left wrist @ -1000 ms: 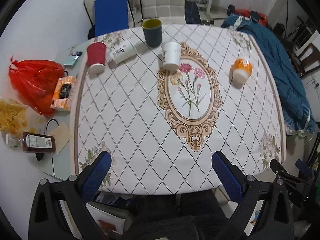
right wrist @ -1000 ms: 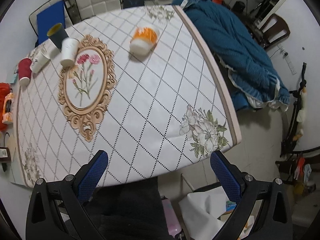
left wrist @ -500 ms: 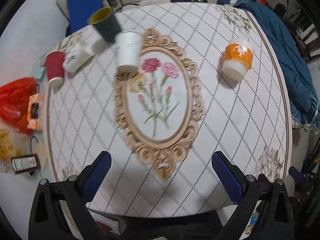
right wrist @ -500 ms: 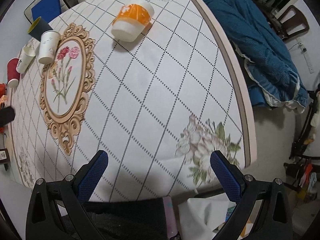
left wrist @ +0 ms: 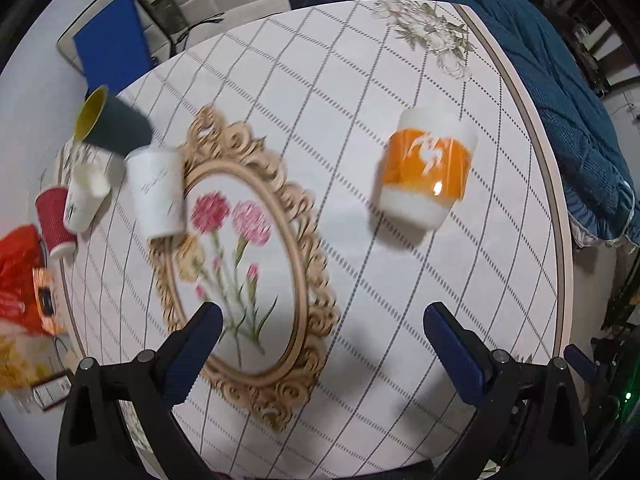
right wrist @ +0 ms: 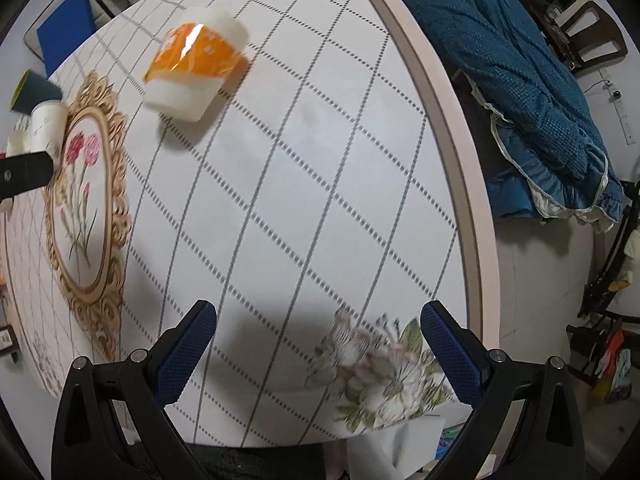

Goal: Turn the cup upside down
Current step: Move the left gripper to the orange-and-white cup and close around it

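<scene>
An orange and white cup (left wrist: 426, 174) stands on the patterned table (left wrist: 352, 272), right of the oval flower frame; it also shows in the right wrist view (right wrist: 195, 64). My left gripper (left wrist: 320, 344) is open and empty, above the table in front of the cup. My right gripper (right wrist: 318, 344) is open and empty over the table's right front part, well short of the cup. A white paper cup (left wrist: 158, 192), a dark cup with yellow inside (left wrist: 110, 124), another white cup (left wrist: 84, 196) and a red cup (left wrist: 54, 220) stand at the table's far left.
A blue blanket (right wrist: 520, 80) lies right of the table. A chair with a blue cushion (left wrist: 110, 52) stands behind. A red bag (left wrist: 18, 276) and small items lie left of the table. The left gripper's body (right wrist: 24, 174) shows at the right wrist view's left edge.
Both grippers have moved forward over the table toward the orange cup, which now looks larger in both views. Both stay open.
</scene>
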Demonstrator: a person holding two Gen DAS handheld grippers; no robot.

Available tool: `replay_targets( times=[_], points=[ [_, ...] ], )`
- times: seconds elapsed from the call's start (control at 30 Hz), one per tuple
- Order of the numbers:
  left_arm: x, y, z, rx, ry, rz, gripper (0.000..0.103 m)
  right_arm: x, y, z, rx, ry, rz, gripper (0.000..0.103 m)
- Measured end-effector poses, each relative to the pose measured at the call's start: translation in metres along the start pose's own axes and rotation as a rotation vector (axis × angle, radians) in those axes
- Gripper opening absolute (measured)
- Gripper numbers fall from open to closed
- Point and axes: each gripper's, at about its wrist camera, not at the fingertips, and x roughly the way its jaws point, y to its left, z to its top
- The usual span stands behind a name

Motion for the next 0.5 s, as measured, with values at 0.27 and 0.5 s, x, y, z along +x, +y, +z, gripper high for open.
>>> replay_targets(
  times=[0.27, 0.5],
  points=[
    [0.018, -0.032, 0.045, 0.092, 0.022, -0.022, 0.103, 0.009, -0.015, 0.038, 0.009, 0.015, 0.002, 0.103],
    [0.041, -0.070, 0.069, 0.254, 0.046, -0.025, 0.103, 0.019, -0.027, 0.060, 0.032, 0.036, 0.004, 0.103]
  ],
)
